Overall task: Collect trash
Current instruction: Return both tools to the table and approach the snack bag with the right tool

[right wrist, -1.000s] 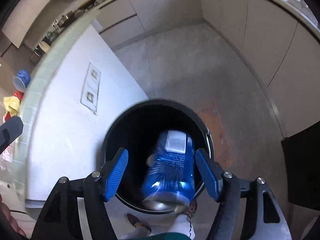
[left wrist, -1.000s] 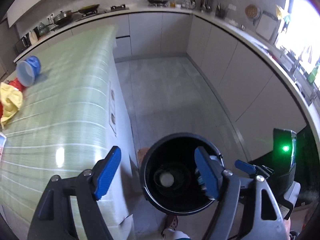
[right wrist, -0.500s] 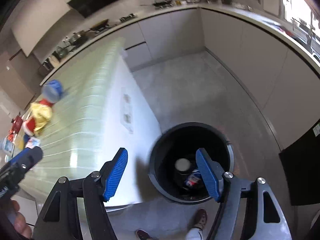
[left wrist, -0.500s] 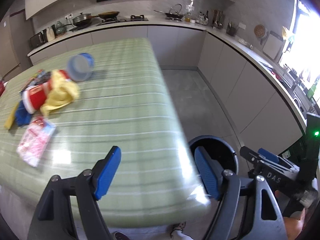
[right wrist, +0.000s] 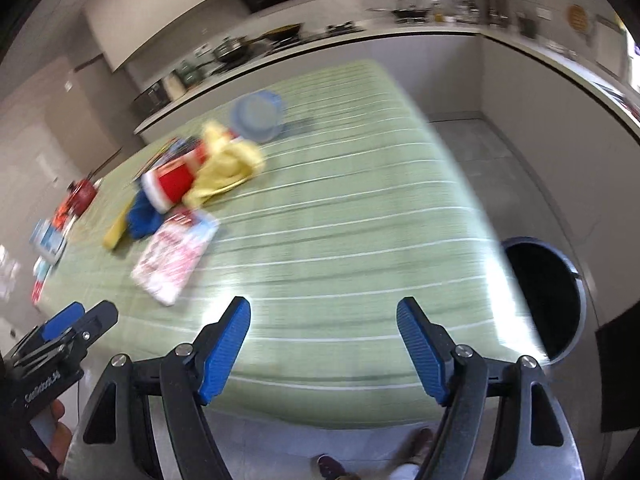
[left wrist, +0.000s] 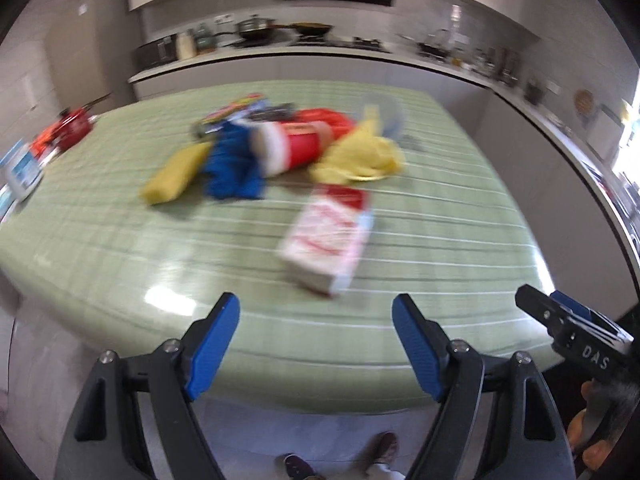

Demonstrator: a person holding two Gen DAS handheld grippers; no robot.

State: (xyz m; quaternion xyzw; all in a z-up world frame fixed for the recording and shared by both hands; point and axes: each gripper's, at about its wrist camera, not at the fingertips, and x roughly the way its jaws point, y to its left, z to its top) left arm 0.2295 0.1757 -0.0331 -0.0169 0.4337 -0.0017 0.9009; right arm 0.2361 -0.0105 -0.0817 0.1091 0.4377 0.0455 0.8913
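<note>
Since the blue can went into the bin (right wrist: 540,296), both views have swung back to the bench (left wrist: 440,240). Left gripper (left wrist: 316,344) spread, empty; right gripper (right wrist: 324,346) opening, empty. Remaining trash (left wrist: 288,148) lies mid-bench, left of the bin: collection unfinished.

The left black two-finger gripper with blue pads (left wrist: 316,344) occupies the lower centre of its frame, jaws opening, nothing between them. The right black two-finger gripper with blue pads (right wrist: 324,348) matches, jaws opening, empty.
</note>
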